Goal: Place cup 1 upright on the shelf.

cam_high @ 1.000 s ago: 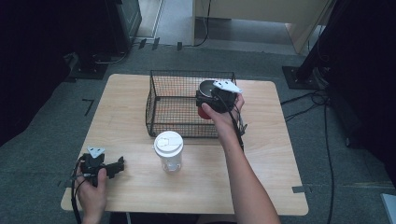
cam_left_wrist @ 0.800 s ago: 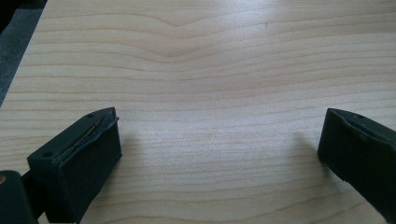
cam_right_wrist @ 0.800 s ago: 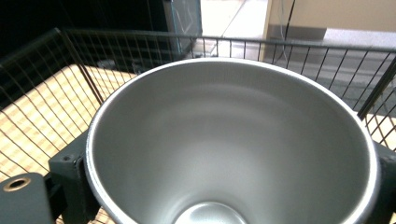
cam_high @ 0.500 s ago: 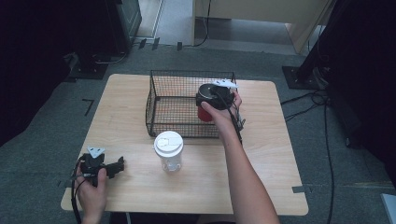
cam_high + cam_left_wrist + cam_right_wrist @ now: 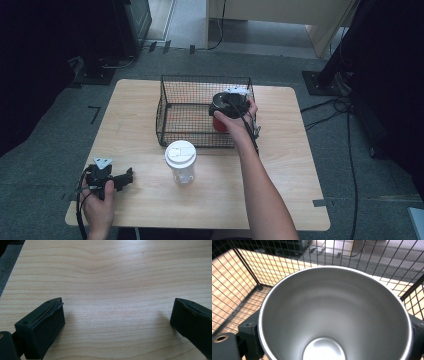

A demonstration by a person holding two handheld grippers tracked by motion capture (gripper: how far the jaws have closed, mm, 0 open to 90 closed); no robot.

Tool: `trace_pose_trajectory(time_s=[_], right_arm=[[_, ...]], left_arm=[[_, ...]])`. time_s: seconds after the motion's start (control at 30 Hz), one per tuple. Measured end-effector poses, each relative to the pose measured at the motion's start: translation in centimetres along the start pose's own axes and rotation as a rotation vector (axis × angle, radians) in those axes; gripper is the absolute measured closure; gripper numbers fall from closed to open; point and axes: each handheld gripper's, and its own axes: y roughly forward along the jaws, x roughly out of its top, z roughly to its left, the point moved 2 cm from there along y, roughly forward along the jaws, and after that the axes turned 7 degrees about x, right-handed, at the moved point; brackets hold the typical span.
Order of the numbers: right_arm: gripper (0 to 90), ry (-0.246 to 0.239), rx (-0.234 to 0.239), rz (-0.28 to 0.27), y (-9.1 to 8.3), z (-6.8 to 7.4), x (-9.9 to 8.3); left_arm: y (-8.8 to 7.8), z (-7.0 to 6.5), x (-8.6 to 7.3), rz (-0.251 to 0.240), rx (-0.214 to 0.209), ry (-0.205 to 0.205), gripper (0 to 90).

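Stage: delivery into the wire basket (image 5: 170, 107), nearly complete. My right tool (image 5: 231, 102) pinches the red steel cup (image 5: 220, 123) across its body, upright, inside the basket's 3 o'clock end; I cannot tell whether it touches the basket floor. Remaining, I judge: set down, release. My left tool (image 5: 112, 178), jaws spread, rests at the desk's (image 5: 295, 165) 8 o'clock corner. The lidded clear cup (image 5: 180, 160) waits outside the basket.

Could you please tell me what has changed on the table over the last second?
The right gripper, shut on the red metal cup, has carried it slightly down and nearer inside the wire basket. The left gripper stayed open on the table, and the lidded clear cup has not moved.
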Motion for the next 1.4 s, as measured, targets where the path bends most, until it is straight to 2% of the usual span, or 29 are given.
trace_pose_trajectory(time_s=[0.03, 0.33, 0.6, 0.73, 0.77, 0.97, 1.13, 1.3, 1.4], right_arm=[[7.1, -0.027, -0.019, 0.022, 0.2, 0.1, -0.2], [7.0, -0.076, -0.042, 0.062, 0.3, 0.5, -0.6], [6.8, -0.082, -0.052, 0.088, 0.0, 0.7, -0.7], [5.6, -0.055, -0.086, 0.094, -0.3, 0.5, -0.8], [5.5, -0.044, -0.085, 0.095, -0.4, 0.5, -0.9], [3.0, -0.057, -0.090, 0.114, -0.6, 1.0, -1.4], [0.0, -0.030, -0.074, 0.126, -0.9, 1.2, -1.6], [0.0, 0.004, -0.112, 0.129, -1.2, 1.8, -1.8], [0.0, 0.016, -0.107, 0.128, -1.7, 1.9, -2.1]], left_arm=[[0.0, 0.0, 0.0, 0.000, 0.000, 0.000, 0.0], [0.0, 0.0, 0.0, 0.000, 0.000, -0.001, 0.0], [0.0, 0.0, 0.0, -0.002, 0.000, -0.003, 0.0], [0.0, 0.0, 0.0, -0.001, 0.000, -0.002, 0.0], [0.0, 0.0, 0.0, -0.002, 0.000, -0.003, 0.0], [0.0, 0.0, 0.0, -0.002, 0.000, -0.003, 0.0], [0.0, 0.0, 0.0, -0.002, 0.000, -0.003, 0.0], [0.0, 0.0, 0.0, -0.001, 0.000, -0.002, 0.0], [0.0, 0.0, 0.0, -0.002, 0.000, -0.003, 0.0]])
